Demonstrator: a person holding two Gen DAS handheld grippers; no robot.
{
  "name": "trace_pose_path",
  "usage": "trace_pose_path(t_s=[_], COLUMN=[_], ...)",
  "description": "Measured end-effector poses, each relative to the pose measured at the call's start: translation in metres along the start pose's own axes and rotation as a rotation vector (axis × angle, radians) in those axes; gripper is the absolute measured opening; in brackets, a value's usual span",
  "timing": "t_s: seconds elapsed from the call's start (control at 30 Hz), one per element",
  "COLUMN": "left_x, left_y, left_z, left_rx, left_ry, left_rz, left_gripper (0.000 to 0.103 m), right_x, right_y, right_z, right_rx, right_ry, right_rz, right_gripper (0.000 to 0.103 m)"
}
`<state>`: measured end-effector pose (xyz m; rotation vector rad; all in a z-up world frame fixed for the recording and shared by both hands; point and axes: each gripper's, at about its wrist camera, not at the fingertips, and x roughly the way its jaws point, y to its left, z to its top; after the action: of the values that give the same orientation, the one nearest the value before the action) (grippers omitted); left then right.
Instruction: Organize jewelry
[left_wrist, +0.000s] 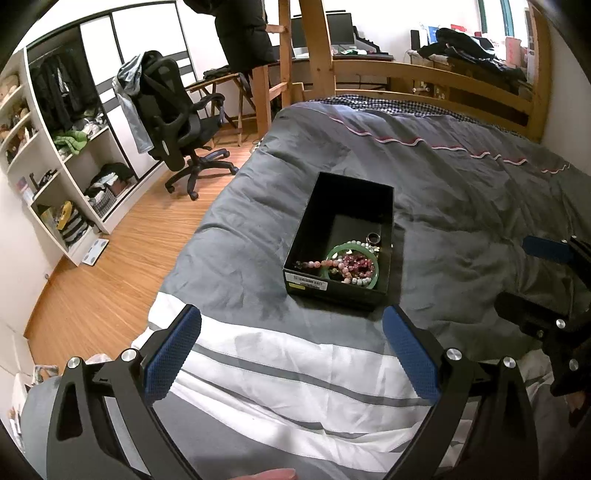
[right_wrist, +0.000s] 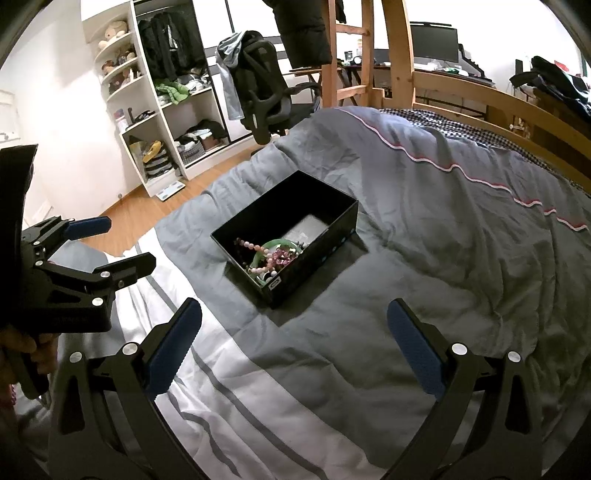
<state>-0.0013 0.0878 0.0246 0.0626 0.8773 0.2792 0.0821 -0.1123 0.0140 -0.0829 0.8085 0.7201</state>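
Note:
A black open box (left_wrist: 325, 206) sits on the grey duvet; it also shows in the right wrist view (right_wrist: 314, 254). Inside its near end lie a green bangle (left_wrist: 334, 252), pink bead bracelets (left_wrist: 351, 263) and a dark ring (left_wrist: 373, 238). In the right wrist view the bangle (right_wrist: 271, 244) and pink beads (right_wrist: 279, 257) lie in the box's near corner. My left gripper (left_wrist: 291, 354) is open and empty, short of the box. My right gripper (right_wrist: 293, 350) is open and empty, short of the box. The left gripper also shows at the left of the right wrist view (right_wrist: 110, 243).
The bed has a grey duvet (left_wrist: 461, 206) with white stripes (left_wrist: 288, 354) near me and a wooden frame (left_wrist: 424, 74) at the far end. A black office chair (left_wrist: 173, 110), white shelves (left_wrist: 70, 177) and wooden floor (left_wrist: 122, 258) lie to the left.

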Motion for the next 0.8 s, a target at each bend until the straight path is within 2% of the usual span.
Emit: trace_pose_path(t_s=[0.8], left_x=[0.0012], left_y=[-0.0048], left_z=[-0.0012], left_rx=[0.015], left_ry=[0.007], left_rz=[0.006], left_gripper=[0.097], right_x=[-0.0001], right_y=[-0.0016], right_z=[-0.0006], right_rx=[0.005], right_ry=[0.006], right_rz=[0.004], right_gripper=[0.099])
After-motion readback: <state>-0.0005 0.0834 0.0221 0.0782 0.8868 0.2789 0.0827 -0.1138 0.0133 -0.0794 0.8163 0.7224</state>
